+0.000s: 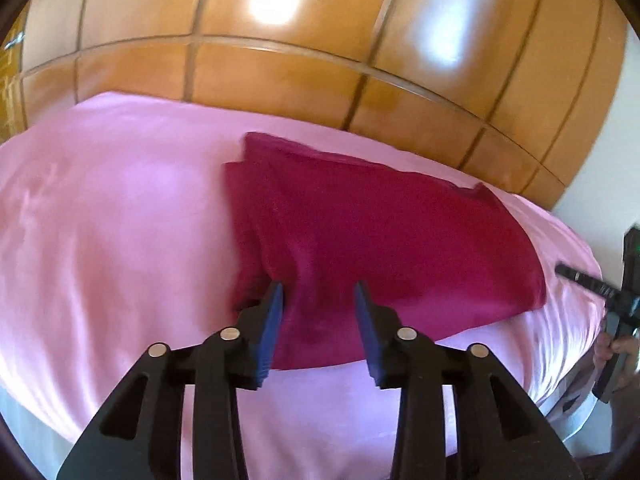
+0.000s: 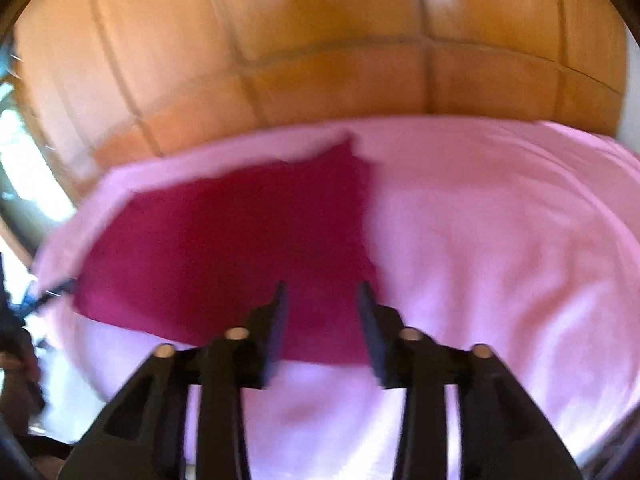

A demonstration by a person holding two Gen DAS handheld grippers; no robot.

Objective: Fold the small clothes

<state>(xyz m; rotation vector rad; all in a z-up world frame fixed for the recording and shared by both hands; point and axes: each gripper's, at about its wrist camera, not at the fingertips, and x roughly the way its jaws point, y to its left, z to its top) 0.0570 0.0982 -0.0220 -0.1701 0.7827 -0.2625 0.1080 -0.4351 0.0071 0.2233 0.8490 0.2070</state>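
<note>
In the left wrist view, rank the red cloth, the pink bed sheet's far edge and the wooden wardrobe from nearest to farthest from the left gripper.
1. Red cloth: right in front of the left gripper, its near part between the open fingers.
2. Pink bed sheet, far edge: beyond the cloth.
3. Wooden wardrobe: behind the bed, farthest.

garment, dark red, folded [image 1: 384, 240]: 1 | pink sheet [image 1: 120, 220]: 1 | grippers: 2, left [image 1: 319, 292], right [image 2: 322, 292] | wooden wardrobe [image 1: 280, 80]: 1
</note>
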